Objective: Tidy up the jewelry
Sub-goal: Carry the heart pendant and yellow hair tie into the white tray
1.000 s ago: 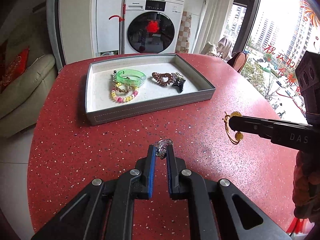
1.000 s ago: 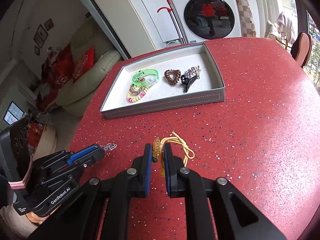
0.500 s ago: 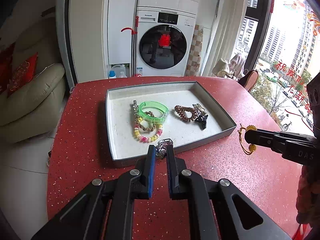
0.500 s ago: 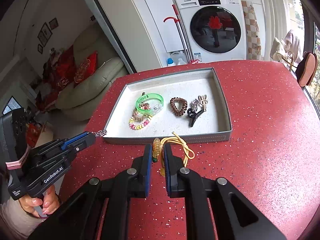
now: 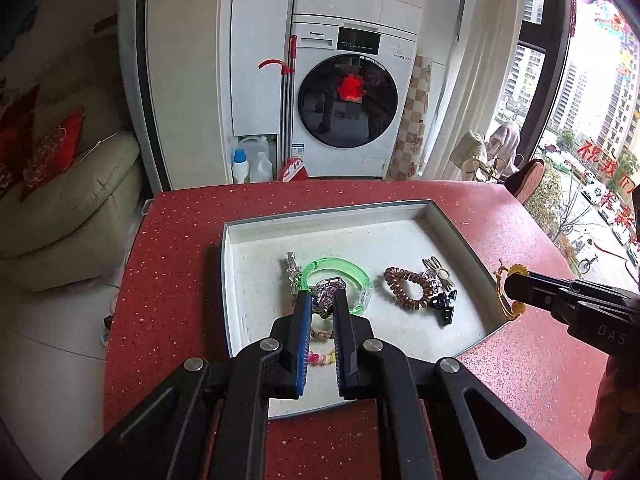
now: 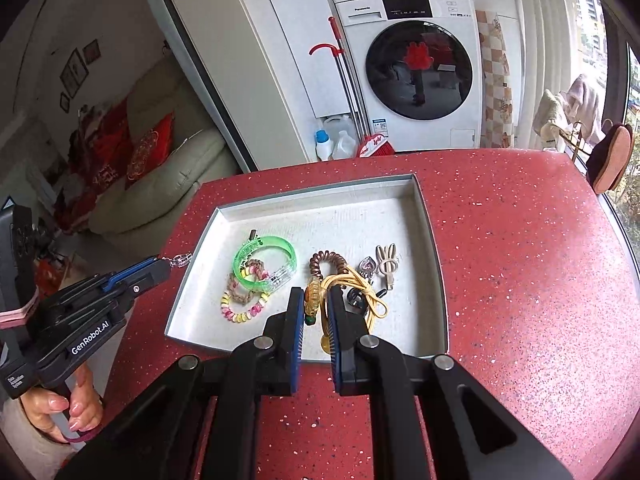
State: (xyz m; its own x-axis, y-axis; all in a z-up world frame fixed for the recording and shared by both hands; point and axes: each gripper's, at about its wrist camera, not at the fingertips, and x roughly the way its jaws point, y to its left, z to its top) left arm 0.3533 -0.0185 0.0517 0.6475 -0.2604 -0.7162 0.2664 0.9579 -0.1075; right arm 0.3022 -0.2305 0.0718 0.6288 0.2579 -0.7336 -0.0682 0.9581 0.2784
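Note:
My left gripper (image 5: 322, 297) is shut on a small silver jewelled clip (image 5: 327, 289), held above the grey tray (image 5: 332, 210) near the green bangle (image 5: 344, 269). In the right wrist view the same left gripper (image 6: 168, 261) shows at the tray's left rim with the clip (image 6: 181, 258) at its tip. My right gripper (image 6: 316, 294) is shut on a yellow cord bracelet (image 6: 360, 286) with an amber bead, over the tray's near right part; in the left wrist view it (image 5: 510, 288) hangs at the right rim. A brown coil hair tie (image 5: 404, 286) and a black clip (image 5: 444, 307) lie inside.
The tray sits on a red speckled table (image 6: 520, 260). A beaded bracelet (image 6: 244, 308) and a rabbit-shaped clip (image 6: 387, 262) also lie in the tray. Behind the table stand a washing machine (image 5: 352, 92) and a cream sofa (image 5: 68, 196). A person's hand (image 6: 60, 408) holds the left gripper.
Both grippers have moved forward from the bare table to over the tray, each keeping its piece. The jaws have not changed.

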